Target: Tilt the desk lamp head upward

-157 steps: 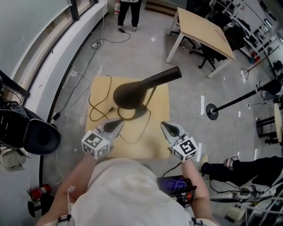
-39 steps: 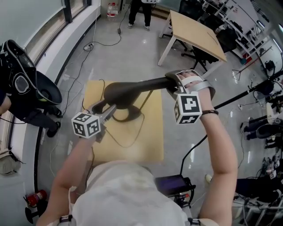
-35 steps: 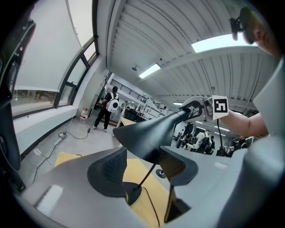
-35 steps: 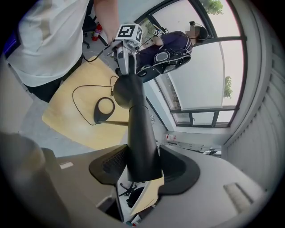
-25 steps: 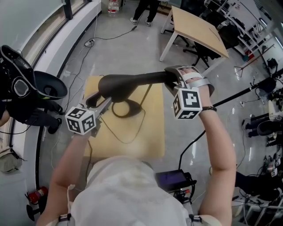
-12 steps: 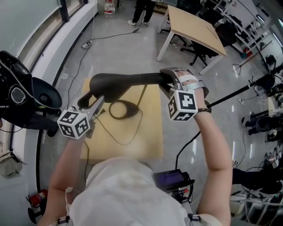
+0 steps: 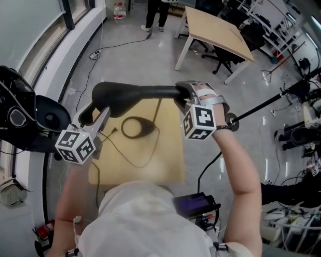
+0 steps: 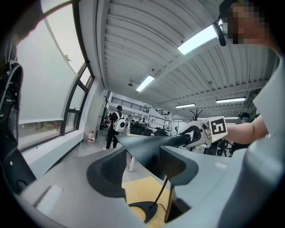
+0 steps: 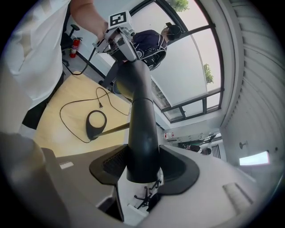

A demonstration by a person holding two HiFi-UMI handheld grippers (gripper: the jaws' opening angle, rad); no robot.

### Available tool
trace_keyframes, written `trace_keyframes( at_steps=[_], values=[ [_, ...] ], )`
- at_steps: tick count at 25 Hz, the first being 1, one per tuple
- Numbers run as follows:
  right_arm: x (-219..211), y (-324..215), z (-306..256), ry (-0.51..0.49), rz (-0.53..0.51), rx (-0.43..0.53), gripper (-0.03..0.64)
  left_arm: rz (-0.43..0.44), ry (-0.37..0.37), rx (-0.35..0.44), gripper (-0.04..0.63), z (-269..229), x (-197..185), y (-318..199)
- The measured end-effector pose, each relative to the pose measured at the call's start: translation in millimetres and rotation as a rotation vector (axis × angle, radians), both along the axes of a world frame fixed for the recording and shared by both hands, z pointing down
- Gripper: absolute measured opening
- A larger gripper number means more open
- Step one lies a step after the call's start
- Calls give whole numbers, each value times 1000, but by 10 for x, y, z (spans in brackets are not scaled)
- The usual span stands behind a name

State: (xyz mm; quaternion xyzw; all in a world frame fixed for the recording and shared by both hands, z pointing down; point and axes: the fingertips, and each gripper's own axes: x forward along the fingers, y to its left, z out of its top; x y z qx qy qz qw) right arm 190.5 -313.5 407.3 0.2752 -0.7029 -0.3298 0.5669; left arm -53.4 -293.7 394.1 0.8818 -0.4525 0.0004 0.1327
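Open workshop floor point(image 7: 125, 55), grey and glossy, with a small square wooden table point(image 7: 170, 165) right below the person. Nearest in: left gripper point(image 7: 95, 111) sits at the wide shade end of the lamp head point(image 7: 130, 94), jaws closed across the shade wall at the rim, so the black cone fills the gap in the left gripper view. Right gripper point(image 7: 181, 94) is clamped on the narrow neck end, pads pressing both sides of the tube, nothing loose. The head hangs above the table, spanning from one gripper to the other, roughly level. Below it the ring-shaped base point(image 7: 133, 128) lies flat on the tabletop, a thin brass-coloured stem point(image 9: 116, 128) runs up to the head, and the cord point(image 9: 60, 115) loops loose across the wood. Handling guess: the head is a light, rigid shell with a smooth matte finish, so a tapered cone can slide out of flat pads; the neck is the safer clamp, the shade rim gives the leverage. Resistance is likely all in the pivot friction, not weight. The stem looks spindly and the base small, so hard lifting could tip or drag the whole lamp; raise the shade end and use the neck as a steady point. Farther out: a bigger light-wood table point(image 7: 215, 32) and someone standing by the top edge point(image 7: 153, 12).
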Motion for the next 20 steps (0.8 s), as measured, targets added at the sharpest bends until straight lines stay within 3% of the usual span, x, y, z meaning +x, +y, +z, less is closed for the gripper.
trace_keyframes(
  at_steps=[12,20],
  values=[
    [63,-37,57,-117,74,14,233,-23,-57,104,242,-507,110,-3],
    [90,-38,198,-186,86,25,233,-23,-83,128,242,-572,196,18]
  ],
)
